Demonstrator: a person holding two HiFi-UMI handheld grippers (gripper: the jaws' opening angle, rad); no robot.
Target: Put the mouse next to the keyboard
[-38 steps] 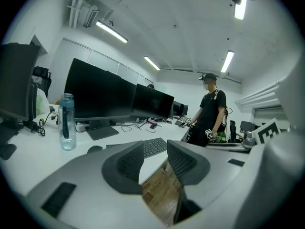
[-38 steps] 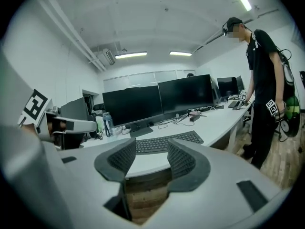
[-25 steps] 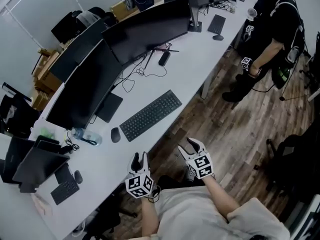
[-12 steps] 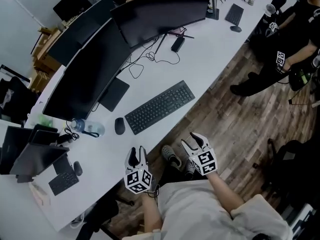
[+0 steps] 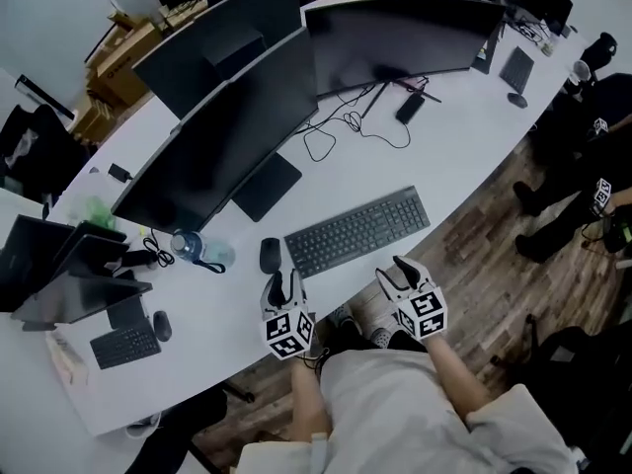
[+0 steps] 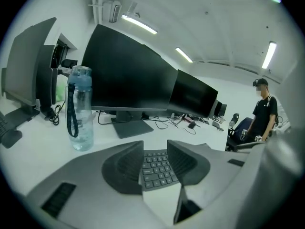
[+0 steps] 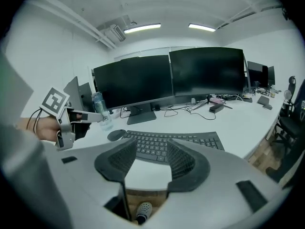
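A dark mouse (image 5: pixel 270 255) lies on the white desk (image 5: pixel 464 136), just off the left end of the black keyboard (image 5: pixel 357 230). My left gripper (image 5: pixel 281 284) hovers over the desk's near edge right behind the mouse, open and empty. My right gripper (image 5: pixel 400 268) hangs just off the desk edge in front of the keyboard's right half, open and empty too. In the right gripper view the mouse (image 7: pixel 116 135) sits left of the keyboard (image 7: pixel 167 142), with the left gripper (image 7: pixel 71 118) beyond it. The left gripper view shows keyboard keys (image 6: pixel 157 168) between its jaws; the mouse is hidden.
Large dark monitors (image 5: pixel 257 97) stand behind the keyboard, with cables (image 5: pixel 341 131) at their feet. A clear water bottle (image 5: pixel 188 245) with a strap stands left of the mouse. A laptop (image 5: pixel 69 294), a small keyboard (image 5: pixel 123 344) and a second mouse (image 5: pixel 161 326) lie far left. A person (image 6: pixel 261 113) stands at right.
Both grippers have moved forward to the desk edge; the left one now reaches over the desk behind the mouse. Their jaws look unchanged.
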